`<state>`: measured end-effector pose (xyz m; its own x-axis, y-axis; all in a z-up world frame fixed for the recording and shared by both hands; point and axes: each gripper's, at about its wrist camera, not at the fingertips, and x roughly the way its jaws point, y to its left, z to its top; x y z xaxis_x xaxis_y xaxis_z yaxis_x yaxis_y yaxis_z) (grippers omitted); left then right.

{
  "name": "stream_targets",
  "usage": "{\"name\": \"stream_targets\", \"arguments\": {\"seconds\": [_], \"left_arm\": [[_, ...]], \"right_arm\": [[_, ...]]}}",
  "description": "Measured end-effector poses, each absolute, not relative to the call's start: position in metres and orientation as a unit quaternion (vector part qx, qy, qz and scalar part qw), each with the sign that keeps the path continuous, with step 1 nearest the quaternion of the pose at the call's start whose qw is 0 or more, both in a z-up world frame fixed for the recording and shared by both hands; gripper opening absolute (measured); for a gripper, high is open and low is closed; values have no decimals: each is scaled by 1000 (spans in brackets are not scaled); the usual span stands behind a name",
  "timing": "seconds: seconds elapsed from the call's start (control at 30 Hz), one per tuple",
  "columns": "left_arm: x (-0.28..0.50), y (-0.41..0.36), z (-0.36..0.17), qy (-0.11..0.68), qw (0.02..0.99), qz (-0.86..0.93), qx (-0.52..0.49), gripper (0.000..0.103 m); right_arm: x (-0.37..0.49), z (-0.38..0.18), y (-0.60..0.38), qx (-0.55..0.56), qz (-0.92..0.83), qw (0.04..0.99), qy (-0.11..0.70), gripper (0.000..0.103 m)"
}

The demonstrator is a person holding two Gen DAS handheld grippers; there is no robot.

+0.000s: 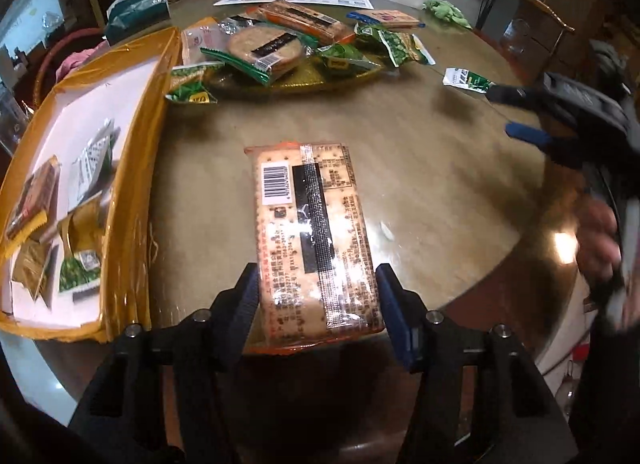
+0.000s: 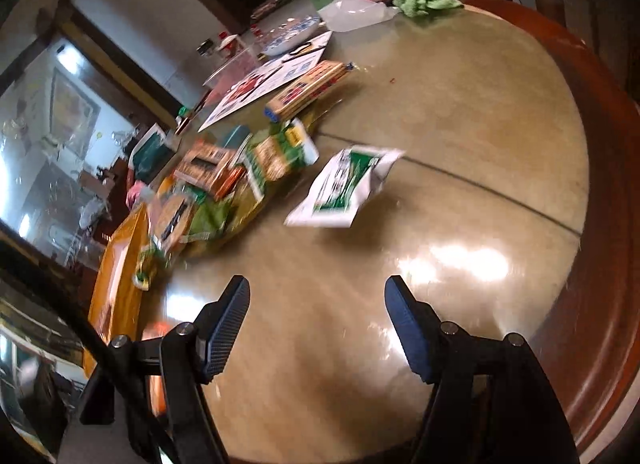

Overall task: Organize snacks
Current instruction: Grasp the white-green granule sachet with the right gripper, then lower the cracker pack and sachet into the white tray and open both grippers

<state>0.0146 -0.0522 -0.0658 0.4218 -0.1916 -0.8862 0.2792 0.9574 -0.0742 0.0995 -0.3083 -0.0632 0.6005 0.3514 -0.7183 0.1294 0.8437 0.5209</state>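
Left wrist view: my left tool (image 1: 316,296) is clamped on the cracker pack (image 1: 310,232) at lower centre, ready for the yellow box (image 1: 140,168) at left.

Right wrist view: my right tool (image 2: 318,324) gapes, holding nothing (free to fetch), facing the green-white packet (image 2: 344,188) mid-frame on the counter (image 2: 460,124).

Both views are rather dim and warm, with black corners and strong fisheye bending, so the table (image 2: 460,112) edge curves hard. Overhead light makes white glare on the table top near the right side in the right wrist view and a small bright spot in the left wrist view, and it shines on the wrapper of the cracker pack (image 1: 314,240). The right wrist view is motion-blurred, mostly on the snack pile (image 2: 224,180) and white packet (image 2: 344,188); the right gripper (image 1: 520,112) is smeared too.
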Motion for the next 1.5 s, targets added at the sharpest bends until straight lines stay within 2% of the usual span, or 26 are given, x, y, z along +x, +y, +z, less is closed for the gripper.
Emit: {"name": "stream_targets", "arguments": {"seconds": [0.2, 0.3, 0.43, 0.5, 0.87, 1.13, 1.2, 1.23, 1.27, 1.5], "left_arm": [[14, -47, -65, 521, 840, -152, 32, 61], [14, -44, -65, 521, 839, -155, 29, 65], [15, -40, -65, 520, 839, -159, 18, 66], [16, -39, -65, 516, 842, -156, 21, 71], [19, -36, -69, 488, 859, -153, 24, 73], [27, -43, -70, 499, 856, -128, 38, 76], [28, -47, -71, 496, 858, -121, 47, 74], [28, -49, -71, 494, 860, -122, 49, 68], [26, -50, -70, 492, 860, -126, 48, 56], [8, -33, -41, 462, 873, -155, -15, 56]], "right_arm": [[138, -63, -327, 293, 38, 839, 458, 67], [148, -62, -324, 279, 19, 839, 466, 54], [148, -59, -307, 221, -22, 851, 476, 30], [142, -59, -297, 203, -22, 855, 477, 19], [92, -59, -231, 152, 68, 862, 479, 17], [69, -57, -206, 122, 101, 866, 474, 16], [68, -57, -205, 124, 101, 866, 474, 16], [68, -58, -205, 124, 102, 866, 474, 16], [67, -58, -205, 126, 104, 865, 474, 16], [58, -50, -199, 141, 133, 870, 453, 12]]}}
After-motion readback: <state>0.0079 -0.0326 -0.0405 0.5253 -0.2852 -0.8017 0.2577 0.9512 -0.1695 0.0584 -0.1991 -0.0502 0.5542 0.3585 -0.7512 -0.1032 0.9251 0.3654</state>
